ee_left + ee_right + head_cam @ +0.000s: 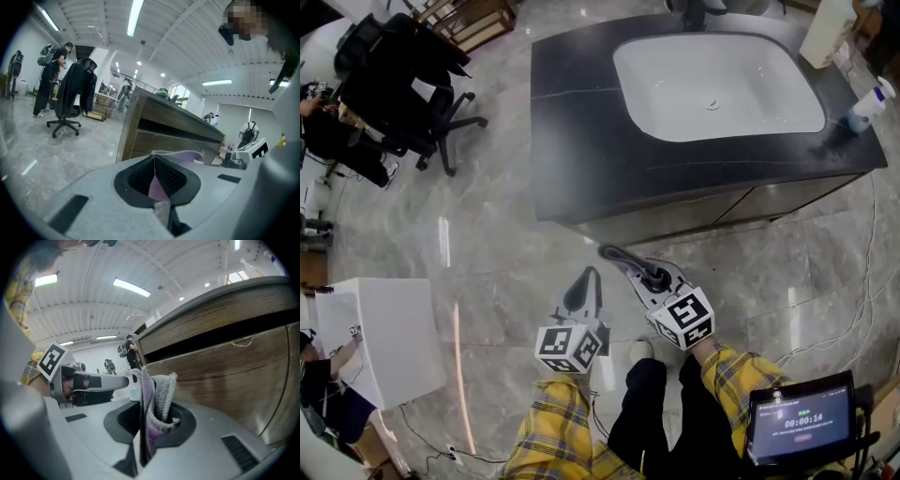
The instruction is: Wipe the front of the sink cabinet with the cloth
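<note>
Head view: both tools sat low, under the edge of the black tabletop (581,131). Their noses aimed at the front of the sink cabinet (675,214), and neither looked to be touching it.
Right hand-held gripper (151,414): clamped hard on the cloth (158,397). A folded wad stuck up past its tips.
Left hand-held gripper (155,174): jaws pinched together with a pinkish sliver of fabric between the pads. I read that as it gripping the cloth's other end, with the rest bunched just past its tips.
Where the cloth was: between the right tool's jaws. It ran off to that tool's left, where the left tool's nose met it.
Why held like that: my guess is the wad poked out ahead of the jaws so that fabric, not plastic, would meet the wood. The second pinch probably kept the loose end from flopping.
Cabinet vs right tool: the wood-grain drawer front was right ahead and to its right, close but apart. A dark gap ran under the tabletop.
Cloth look: purple with grey-white fuzzy terry edges, doubled over, soft and a bit limp.
Progress: looked like the wipe hadn't started.
</note>
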`<state>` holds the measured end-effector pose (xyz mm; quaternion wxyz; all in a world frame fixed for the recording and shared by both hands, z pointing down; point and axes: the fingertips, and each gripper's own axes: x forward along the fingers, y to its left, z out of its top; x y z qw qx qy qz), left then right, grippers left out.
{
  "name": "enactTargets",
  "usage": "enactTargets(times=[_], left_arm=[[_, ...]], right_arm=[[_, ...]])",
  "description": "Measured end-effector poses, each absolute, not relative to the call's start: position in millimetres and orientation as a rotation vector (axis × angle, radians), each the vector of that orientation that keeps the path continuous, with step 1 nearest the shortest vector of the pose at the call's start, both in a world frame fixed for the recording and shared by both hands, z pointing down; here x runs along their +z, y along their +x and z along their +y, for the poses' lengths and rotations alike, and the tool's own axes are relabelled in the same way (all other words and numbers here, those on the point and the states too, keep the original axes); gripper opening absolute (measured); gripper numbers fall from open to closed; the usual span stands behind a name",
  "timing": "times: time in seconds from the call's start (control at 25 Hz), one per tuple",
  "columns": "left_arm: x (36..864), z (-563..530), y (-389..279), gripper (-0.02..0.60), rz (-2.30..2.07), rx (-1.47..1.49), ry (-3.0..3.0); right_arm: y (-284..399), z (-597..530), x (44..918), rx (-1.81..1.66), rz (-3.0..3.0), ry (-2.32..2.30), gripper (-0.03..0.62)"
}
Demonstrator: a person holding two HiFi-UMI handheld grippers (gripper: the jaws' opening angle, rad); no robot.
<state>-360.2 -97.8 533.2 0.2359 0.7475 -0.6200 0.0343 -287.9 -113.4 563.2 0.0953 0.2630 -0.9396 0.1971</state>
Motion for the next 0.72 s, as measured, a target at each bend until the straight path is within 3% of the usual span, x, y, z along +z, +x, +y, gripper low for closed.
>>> enactTargets(times=[0.28, 0.72], left_arm=[[546, -108, -384, 0.006, -1.724, 0.118, 2.043], [564, -137, -349, 0.006, -1.681, 0.107, 2.085]], right_arm=[[-317, -132, 579, 0.502, -2.776, 0.746, 0.044], [-281, -165, 598, 0.447, -2.730, 0.821, 0.043]])
